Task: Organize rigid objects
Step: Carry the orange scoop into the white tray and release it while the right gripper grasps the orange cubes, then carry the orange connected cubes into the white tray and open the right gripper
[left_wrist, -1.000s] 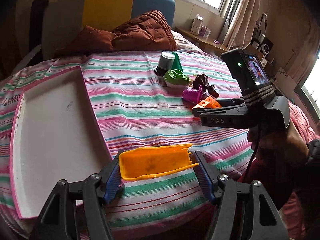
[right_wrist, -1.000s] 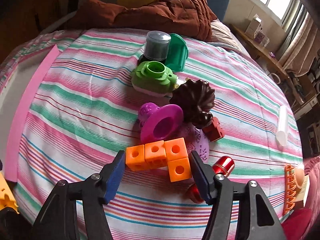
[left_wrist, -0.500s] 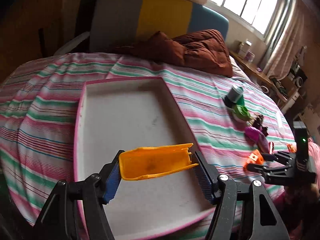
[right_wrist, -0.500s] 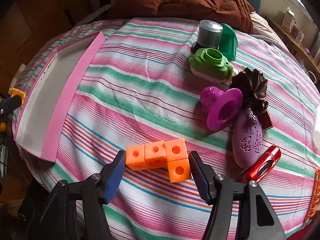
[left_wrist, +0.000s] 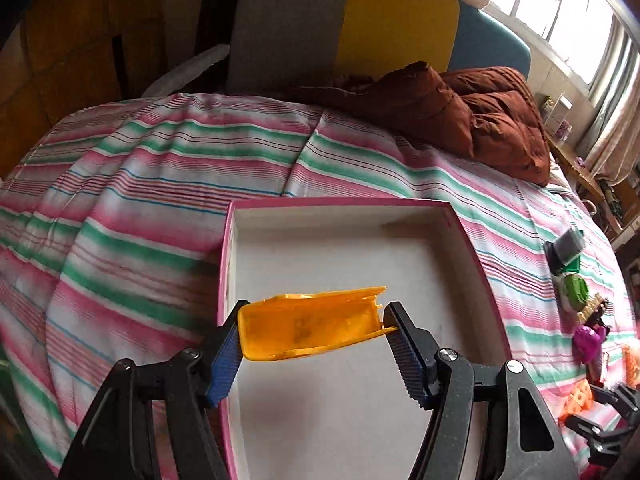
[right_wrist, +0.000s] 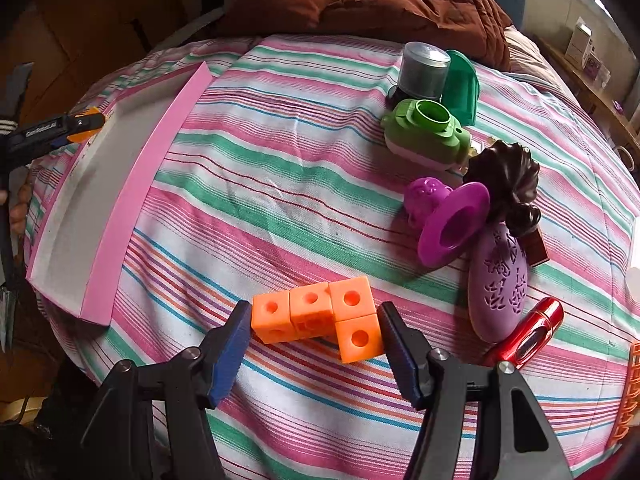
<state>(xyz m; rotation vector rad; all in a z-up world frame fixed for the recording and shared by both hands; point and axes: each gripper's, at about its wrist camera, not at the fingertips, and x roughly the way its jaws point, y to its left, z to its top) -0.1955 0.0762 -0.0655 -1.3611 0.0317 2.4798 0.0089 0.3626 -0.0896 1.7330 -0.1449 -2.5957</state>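
A bed under a striped sheet [right_wrist: 280,168] fills both views, with a brown quilt [left_wrist: 460,116] at its far end and a window [left_wrist: 560,8] at the far right of the room. The left gripper [left_wrist: 312,332] is closed across the two ends of a yellow plastic scoop [left_wrist: 312,328], held in the air over the near part of a white tray [left_wrist: 352,248] with a pink rim. The right gripper [right_wrist: 314,320] clamps an L of orange cubes [right_wrist: 320,314] just above the sheet. Farther right lie a red tube [right_wrist: 528,334], a purple case [right_wrist: 500,284], a purple funnel [right_wrist: 448,220], a dark brown mould [right_wrist: 504,172], a green toy camera [right_wrist: 424,132] and a grey can [right_wrist: 424,70].
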